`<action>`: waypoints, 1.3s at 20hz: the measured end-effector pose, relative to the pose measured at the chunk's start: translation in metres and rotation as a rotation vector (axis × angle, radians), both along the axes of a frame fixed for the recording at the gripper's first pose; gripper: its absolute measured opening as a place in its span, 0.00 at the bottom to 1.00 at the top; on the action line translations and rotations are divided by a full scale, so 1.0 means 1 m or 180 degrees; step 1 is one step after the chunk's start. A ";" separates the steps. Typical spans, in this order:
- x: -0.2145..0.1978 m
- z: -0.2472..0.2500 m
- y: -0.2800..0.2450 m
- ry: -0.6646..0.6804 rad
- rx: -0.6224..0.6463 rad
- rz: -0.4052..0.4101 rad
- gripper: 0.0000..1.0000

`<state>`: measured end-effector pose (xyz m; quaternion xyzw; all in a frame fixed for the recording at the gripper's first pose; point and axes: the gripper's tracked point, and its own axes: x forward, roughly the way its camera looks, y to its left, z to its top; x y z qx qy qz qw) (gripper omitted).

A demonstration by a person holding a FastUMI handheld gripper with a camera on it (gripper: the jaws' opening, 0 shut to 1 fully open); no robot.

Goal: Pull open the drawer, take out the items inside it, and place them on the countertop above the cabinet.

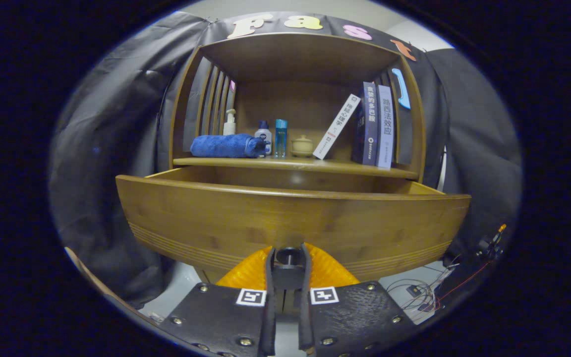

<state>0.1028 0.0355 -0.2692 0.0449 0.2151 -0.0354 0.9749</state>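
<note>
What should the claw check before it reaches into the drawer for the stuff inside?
1. Drawer pulled out from the cabinet: ok, its front stands well forward of the shelf.
2. Claw closed on the dark knob: ok, a finger sits on each side of it; it must let go first.
3. Items inside the drawer: cannot tell, the drawer front hides the inside.
4. Free spot on the countertop: ok, there is a bare gap between the small pot and the leaning book.
5. Blue towel and bottles out of the way: ok, they sit on the other side of that pot.
</note>
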 end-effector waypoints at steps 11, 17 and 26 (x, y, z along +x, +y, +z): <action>-0.041 0.044 0.020 -0.0266 -0.0230 0.0241 0.01; -0.043 0.026 0.018 -0.0110 0.0155 0.0077 0.12; -0.048 0.015 0.014 0.0023 -0.0273 0.0118 0.50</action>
